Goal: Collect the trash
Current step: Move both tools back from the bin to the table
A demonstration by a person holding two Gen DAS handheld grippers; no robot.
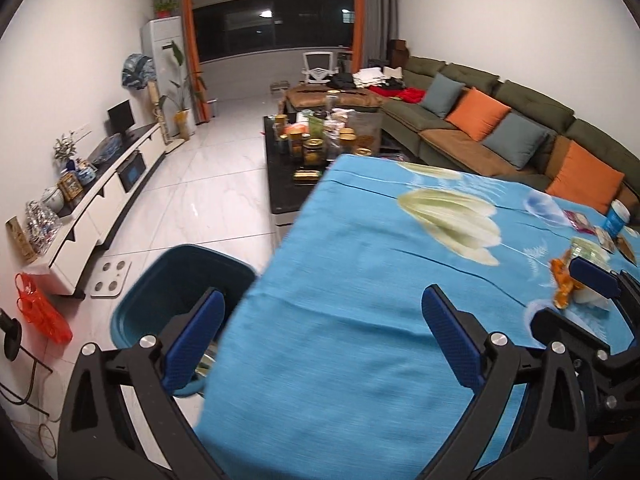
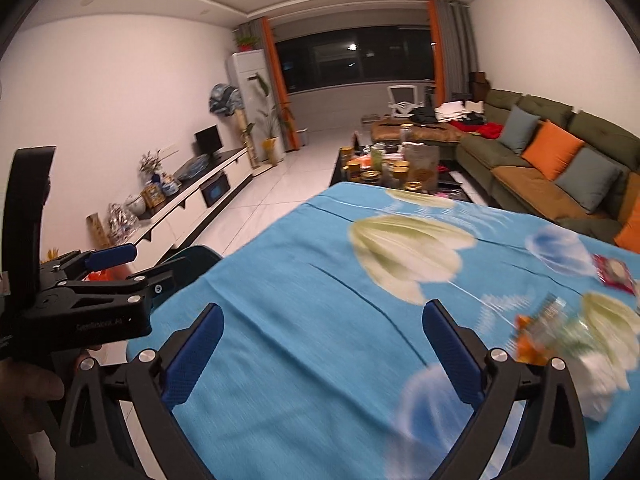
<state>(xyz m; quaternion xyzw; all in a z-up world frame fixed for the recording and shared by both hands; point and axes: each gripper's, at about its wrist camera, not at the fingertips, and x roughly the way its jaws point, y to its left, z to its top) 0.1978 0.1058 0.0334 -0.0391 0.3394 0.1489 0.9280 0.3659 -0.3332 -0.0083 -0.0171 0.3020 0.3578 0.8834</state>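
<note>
Trash (image 1: 576, 276): crumpled orange wrapper, clear plastic, white tissue on blue table (image 1: 340, 300)
Left tool (image 1: 320, 320): wide open, empty
Right tool (image 2: 322, 334): wide open, empty

Both cameras ride low and close over the blue-clothed desk (image 1: 340, 280), looking down its length toward the dark window (image 1: 272, 24). The left wrist view sits at the desk's left edge, above the teal bin (image 1: 160, 280). The right wrist view sits further right. They share the cloth, the sofa (image 2: 560, 168), the TV cabinet (image 2: 192, 204), and each catches the other gripper at its edge.
</note>
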